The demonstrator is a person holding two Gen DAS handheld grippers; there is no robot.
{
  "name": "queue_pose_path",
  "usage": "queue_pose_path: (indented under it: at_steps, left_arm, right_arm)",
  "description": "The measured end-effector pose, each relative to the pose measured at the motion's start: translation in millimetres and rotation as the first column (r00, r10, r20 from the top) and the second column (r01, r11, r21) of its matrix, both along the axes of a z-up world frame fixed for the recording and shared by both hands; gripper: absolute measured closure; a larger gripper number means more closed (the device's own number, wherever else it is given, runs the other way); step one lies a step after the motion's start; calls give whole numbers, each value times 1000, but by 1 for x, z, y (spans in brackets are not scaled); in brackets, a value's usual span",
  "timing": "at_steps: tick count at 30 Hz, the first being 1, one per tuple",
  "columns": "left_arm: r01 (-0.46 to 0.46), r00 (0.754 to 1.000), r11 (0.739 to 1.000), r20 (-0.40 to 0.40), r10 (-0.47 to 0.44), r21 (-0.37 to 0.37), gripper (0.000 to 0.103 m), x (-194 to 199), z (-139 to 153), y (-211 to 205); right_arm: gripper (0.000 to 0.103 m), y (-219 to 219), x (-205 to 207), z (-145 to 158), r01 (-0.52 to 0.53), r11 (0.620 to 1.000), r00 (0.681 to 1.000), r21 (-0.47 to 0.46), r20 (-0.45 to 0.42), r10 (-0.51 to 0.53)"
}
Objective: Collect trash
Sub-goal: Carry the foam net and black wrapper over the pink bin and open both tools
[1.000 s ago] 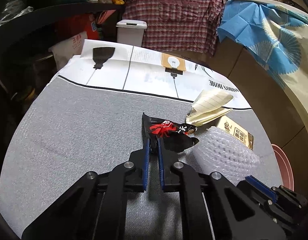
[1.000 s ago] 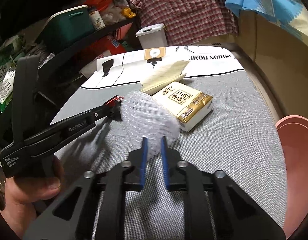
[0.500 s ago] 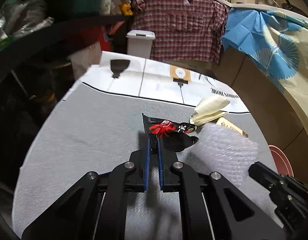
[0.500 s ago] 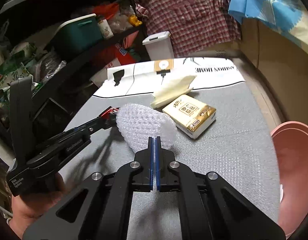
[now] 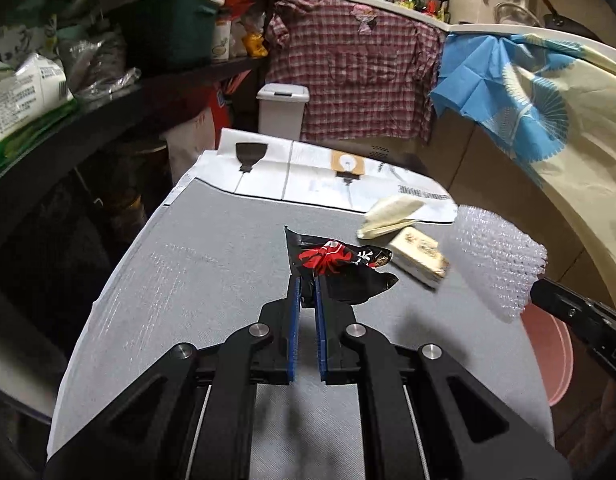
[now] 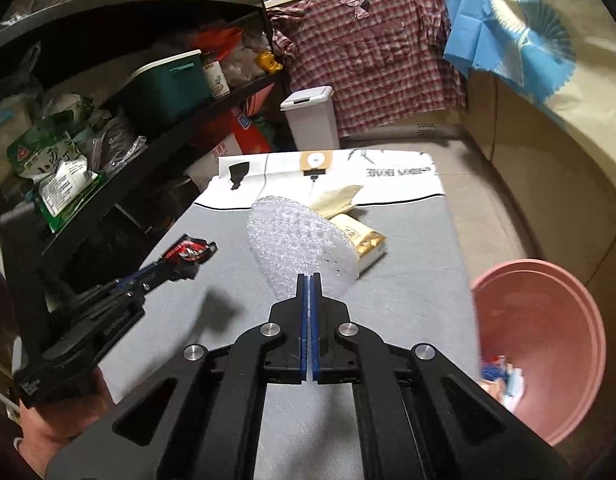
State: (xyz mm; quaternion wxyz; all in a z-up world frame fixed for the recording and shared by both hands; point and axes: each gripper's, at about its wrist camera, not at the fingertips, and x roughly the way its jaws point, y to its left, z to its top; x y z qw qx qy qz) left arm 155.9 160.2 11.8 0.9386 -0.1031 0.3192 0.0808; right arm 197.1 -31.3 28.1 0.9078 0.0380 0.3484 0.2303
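Observation:
My left gripper (image 5: 305,282) is shut on a black and red snack wrapper (image 5: 340,264), which hangs above the grey table (image 5: 211,280). My right gripper (image 6: 309,278) is shut on a sheet of clear bubble wrap (image 6: 299,240), lifted off the table. In the left wrist view the bubble wrap (image 5: 500,256) shows at the right, with the right gripper's black body below it. In the right wrist view the left gripper (image 6: 175,266) with the wrapper (image 6: 191,250) is at the left, a hand under it.
A tissue pack (image 6: 364,246) and a cream paper (image 6: 336,200) lie on the table behind the bubble wrap. A pink basin (image 6: 548,340) with some scraps stands off the table's right side. A white lidded bin (image 6: 312,120) stands beyond the table; dark shelves (image 6: 107,128) run along the left.
Both grippers have risen with their loads. The right gripper closed tight on the bubble wrap and lifted it off the table; the tissue pack now shows from behind it.

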Motion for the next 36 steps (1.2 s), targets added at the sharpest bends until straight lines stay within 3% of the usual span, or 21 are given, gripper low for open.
queue_pose_path:
  at_steps: [6, 13, 21, 24, 27, 36]
  left_arm:
    - [49, 998, 998, 49, -51, 42, 96, -18, 18, -28]
    - [100, 991, 994, 81, -103, 38, 96, -30, 28, -52]
    - [182, 978, 983, 101, -181, 6, 96, -34, 30, -91]
    - [221, 971, 975, 93, -221, 12, 96, -32, 24, -107]
    - [250, 964, 968, 88, -250, 12, 96, -27, 18, -119]
    - [329, 940, 944, 94, -327, -3, 96, -19, 7, -145]
  right_arm:
    - [102, -32, -23, 16, 34, 998, 999, -59, 26, -32]
    - [102, -66, -51, 37, 99, 991, 993, -93, 67, -93]
    - [102, -103, -65, 36, 236, 968, 970, -89, 79, -229]
    - [102, -118, -64, 29, 312, 946, 949, -83, 69, -307]
    - [102, -134, -57, 22, 416, 906, 909, -81, 79, -410]
    - [102, -161, -31, 3, 578, 814, 816, -55, 44, -576]
